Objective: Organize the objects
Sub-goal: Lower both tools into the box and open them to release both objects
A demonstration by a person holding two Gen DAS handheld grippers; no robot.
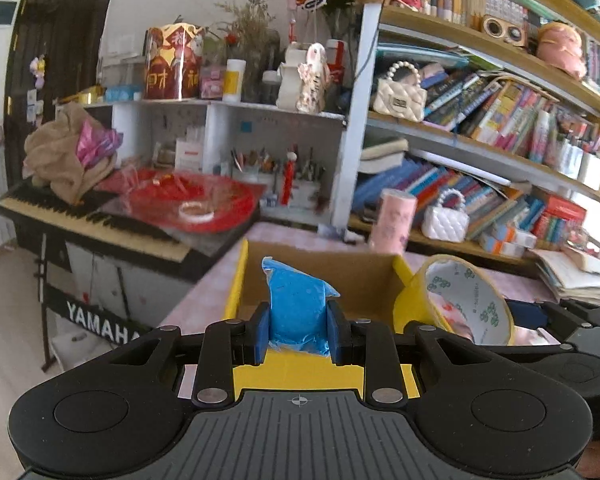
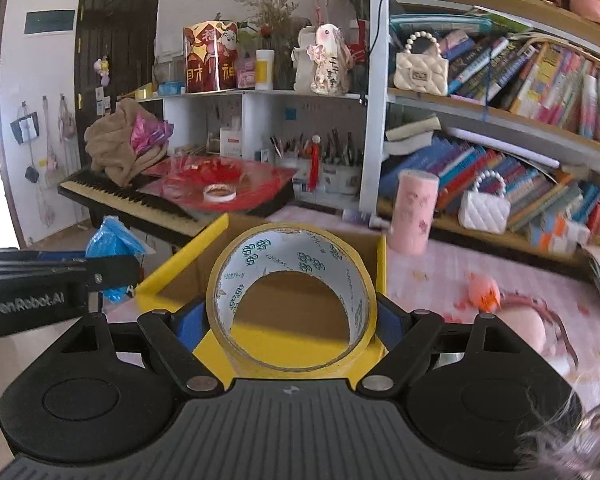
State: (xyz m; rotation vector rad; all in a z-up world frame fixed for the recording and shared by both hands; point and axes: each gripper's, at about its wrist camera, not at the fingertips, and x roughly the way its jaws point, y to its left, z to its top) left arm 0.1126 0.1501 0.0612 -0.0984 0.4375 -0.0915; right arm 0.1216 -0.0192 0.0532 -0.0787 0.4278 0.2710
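My left gripper (image 1: 299, 326) is shut on a blue plastic-wrapped packet (image 1: 296, 304) and holds it above the near edge of an open yellow cardboard box (image 1: 236, 280). My right gripper (image 2: 290, 320) is shut on a roll of yellow tape (image 2: 290, 300), held over the same box (image 2: 180, 264). The tape roll also shows at the right of the left wrist view (image 1: 456, 300). The blue packet (image 2: 114, 246) and the left gripper's body show at the left of the right wrist view.
The box stands on a pink table (image 2: 440, 264). A pink cylinder (image 2: 416, 212), a small white bag (image 2: 484, 204), a plush toy (image 2: 512, 312) and bookshelves (image 2: 500, 112) lie to the right. A keyboard (image 2: 132, 200) with red items stands behind left.
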